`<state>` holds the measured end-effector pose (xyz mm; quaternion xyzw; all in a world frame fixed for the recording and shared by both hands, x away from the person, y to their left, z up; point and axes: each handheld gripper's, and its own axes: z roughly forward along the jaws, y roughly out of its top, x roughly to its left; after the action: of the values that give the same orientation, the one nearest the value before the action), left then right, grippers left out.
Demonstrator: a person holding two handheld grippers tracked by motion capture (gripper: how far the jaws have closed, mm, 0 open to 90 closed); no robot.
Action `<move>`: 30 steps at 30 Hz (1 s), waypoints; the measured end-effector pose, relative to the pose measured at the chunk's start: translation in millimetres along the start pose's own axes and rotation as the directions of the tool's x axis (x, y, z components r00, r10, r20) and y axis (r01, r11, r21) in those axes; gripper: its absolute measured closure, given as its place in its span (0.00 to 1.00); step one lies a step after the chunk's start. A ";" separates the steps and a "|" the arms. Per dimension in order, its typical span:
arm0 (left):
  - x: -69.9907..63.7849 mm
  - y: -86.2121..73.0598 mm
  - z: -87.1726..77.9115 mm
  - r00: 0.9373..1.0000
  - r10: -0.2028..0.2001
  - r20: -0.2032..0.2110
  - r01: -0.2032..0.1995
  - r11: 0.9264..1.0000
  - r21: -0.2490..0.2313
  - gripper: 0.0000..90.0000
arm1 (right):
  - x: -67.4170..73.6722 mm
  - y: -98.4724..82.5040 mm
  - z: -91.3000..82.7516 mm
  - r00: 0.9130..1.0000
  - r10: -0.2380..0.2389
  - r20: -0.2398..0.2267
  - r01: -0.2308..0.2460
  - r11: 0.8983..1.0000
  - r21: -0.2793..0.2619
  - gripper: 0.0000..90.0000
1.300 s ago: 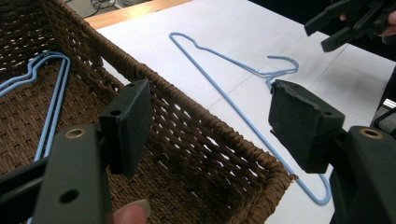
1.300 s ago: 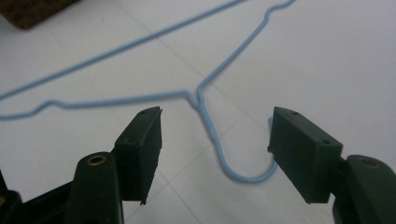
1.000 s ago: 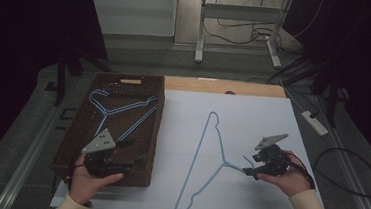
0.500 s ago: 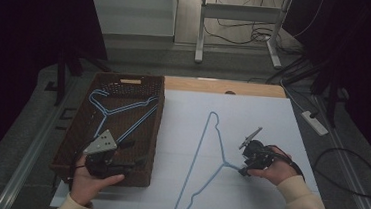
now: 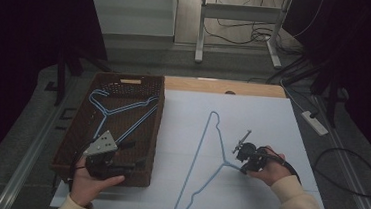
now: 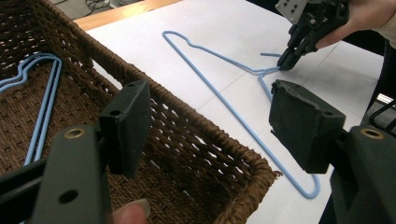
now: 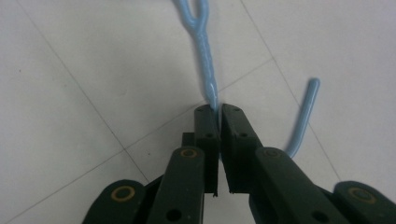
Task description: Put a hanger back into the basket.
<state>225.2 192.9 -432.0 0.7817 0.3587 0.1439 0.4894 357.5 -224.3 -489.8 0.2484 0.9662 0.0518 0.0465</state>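
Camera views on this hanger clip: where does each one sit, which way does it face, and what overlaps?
High view: above the person's side, facing forward and down on the white table, wicker basket, both hands.
Left gripper view: on the left gripper, open jaws over the basket rim, facing the right gripper.
Right gripper view: on the right gripper, looking down its jaws shut on the blue hanger's neck.
Shared: all three show that hanger.
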 end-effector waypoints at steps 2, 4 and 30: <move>-1.2 0.6 0.1 1.000 0.003 0.002 -0.003 1.000 0.001 0.34 | 1.3 -0.5 -0.9 1.000 0.003 -0.007 -0.003 1.000 -0.009 0.97; -2.6 1.3 0.2 1.000 0.006 0.005 -0.006 1.000 0.002 0.34 | 2.5 -0.9 -2.3 0.999 0.006 -0.035 -0.007 1.000 -0.027 0.97; -44.3 21.5 41.7 0.993 0.066 0.102 -0.073 0.995 0.067 0.35 | 8.7 7.3 -25.4 0.999 0.021 -0.036 -0.023 0.999 -0.035 0.97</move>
<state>227.2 128.6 -427.8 0.8167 0.3112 0.1089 0.4736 350.5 -215.6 -464.3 0.2572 0.9630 0.0737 0.0330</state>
